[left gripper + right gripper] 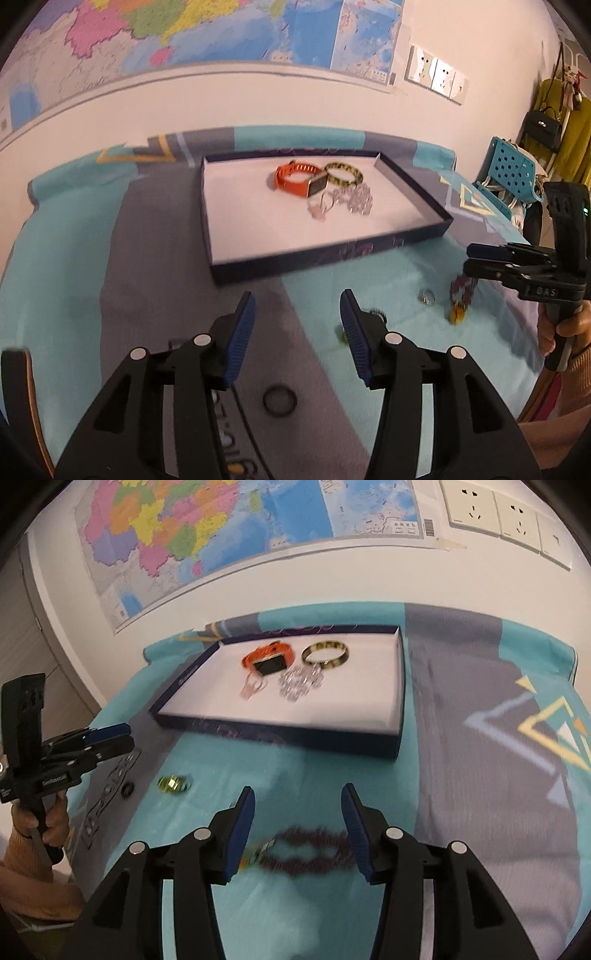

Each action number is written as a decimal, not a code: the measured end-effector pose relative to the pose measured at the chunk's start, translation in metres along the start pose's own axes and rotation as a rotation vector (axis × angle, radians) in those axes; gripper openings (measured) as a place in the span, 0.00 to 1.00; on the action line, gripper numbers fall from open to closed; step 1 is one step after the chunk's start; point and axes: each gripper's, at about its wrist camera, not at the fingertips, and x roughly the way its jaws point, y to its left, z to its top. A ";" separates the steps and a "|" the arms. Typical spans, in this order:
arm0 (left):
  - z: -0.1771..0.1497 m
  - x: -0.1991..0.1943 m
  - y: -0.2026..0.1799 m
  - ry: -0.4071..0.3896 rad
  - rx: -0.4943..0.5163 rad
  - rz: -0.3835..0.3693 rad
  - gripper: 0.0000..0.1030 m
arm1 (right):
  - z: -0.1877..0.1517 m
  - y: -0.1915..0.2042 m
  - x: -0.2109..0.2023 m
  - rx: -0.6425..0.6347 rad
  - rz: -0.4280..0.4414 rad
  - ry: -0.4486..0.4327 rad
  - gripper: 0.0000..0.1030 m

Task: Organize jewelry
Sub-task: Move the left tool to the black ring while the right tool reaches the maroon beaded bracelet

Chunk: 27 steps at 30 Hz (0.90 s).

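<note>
A shallow dark-blue tray (413, 181) with a white floor holds an orange watch (293, 180), a yellow patterned bangle (343, 172) and clear crystal pieces (354, 197); the tray also shows in the right wrist view (400, 686). A dark purple beaded bracelet (306, 847) lies on the cloth between my open right gripper's (297, 830) fingers; in the left wrist view the bracelet (461, 293) is under the right gripper (476, 260). My left gripper (297, 332) is open and empty above the cloth. A black ring (279, 400) lies below it.
A small silver ring (426, 296) and a green-gold piece (173, 783) lie on the teal and grey cloth (461, 775). A blue perforated chair (511, 170) stands past the table's right end. A map and wall sockets are behind.
</note>
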 end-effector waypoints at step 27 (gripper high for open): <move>-0.050 -0.003 0.007 0.078 0.002 0.054 0.51 | -0.048 0.039 0.000 -0.021 0.060 0.058 0.44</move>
